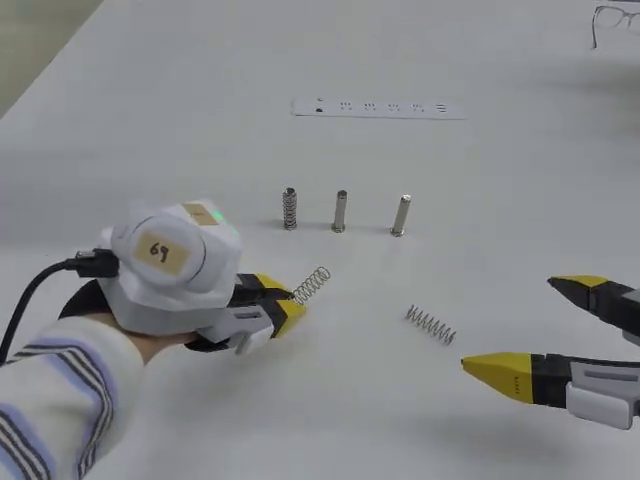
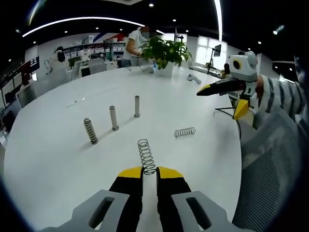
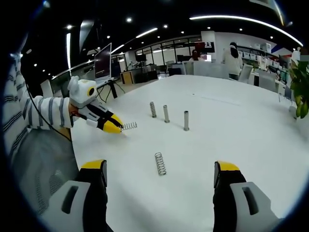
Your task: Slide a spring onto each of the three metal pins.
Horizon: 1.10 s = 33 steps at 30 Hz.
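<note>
Spring one (image 1: 290, 210) already sits on the end pin (image 1: 290, 192) at 9 o'clock in the row; the middle pin (image 1: 340, 211) and the 3 o'clock pin (image 1: 401, 215) are bare. I hold the left gripper (image 1: 288, 305) clenched on one end of a second spring (image 1: 311, 285), so that its free end projects toward 1 o'clock, at the middle pin; I judge this leaves the bore clear for threading. A third spring (image 1: 431, 325) lies flat on the table (image 1: 150, 120), at 9 o'clock from the right gripper (image 1: 545, 330), whose jaws stand spread wide and grasp nothing, straddling its line for pickup.
</note>
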Available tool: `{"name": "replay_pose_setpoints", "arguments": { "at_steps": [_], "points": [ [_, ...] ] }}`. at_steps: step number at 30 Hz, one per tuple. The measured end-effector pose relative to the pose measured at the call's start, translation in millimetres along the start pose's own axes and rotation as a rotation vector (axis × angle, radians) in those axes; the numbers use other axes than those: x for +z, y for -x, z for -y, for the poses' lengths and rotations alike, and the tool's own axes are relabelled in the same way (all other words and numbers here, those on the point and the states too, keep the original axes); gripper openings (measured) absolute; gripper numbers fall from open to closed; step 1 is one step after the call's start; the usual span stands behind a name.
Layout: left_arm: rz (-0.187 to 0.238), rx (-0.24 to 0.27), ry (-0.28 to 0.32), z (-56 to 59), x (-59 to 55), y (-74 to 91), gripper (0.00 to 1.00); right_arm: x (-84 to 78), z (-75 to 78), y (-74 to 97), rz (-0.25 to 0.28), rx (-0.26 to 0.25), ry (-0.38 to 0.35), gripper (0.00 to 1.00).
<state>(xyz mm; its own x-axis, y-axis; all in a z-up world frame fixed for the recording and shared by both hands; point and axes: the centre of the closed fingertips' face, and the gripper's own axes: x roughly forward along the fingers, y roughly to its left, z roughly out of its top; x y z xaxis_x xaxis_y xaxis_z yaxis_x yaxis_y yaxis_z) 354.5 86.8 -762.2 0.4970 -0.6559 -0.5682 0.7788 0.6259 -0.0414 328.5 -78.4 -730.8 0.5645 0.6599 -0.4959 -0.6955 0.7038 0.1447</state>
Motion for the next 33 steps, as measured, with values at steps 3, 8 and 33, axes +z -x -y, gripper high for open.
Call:
{"name": "replay_pose_setpoints", "arguments": {
  "at_steps": [3,8,33],
  "points": [
    [0.001,-0.02,-0.013,-1.3,5.7,4.5,0.01,1.8,2.2,-0.2,-0.017,-0.001,0.034,0.86],
    [0.015,-0.055,-0.023,-1.6,17.1,15.0,0.01,7.4,-0.7,0.2,-0.027,0.037,0.082,0.84],
    [-0.04,-0.231,-0.21,35.0,33.0,50.0,0.01,27.6,-47.5,-7.7,-0.063,0.35,0.253,0.53]
  ]
}}
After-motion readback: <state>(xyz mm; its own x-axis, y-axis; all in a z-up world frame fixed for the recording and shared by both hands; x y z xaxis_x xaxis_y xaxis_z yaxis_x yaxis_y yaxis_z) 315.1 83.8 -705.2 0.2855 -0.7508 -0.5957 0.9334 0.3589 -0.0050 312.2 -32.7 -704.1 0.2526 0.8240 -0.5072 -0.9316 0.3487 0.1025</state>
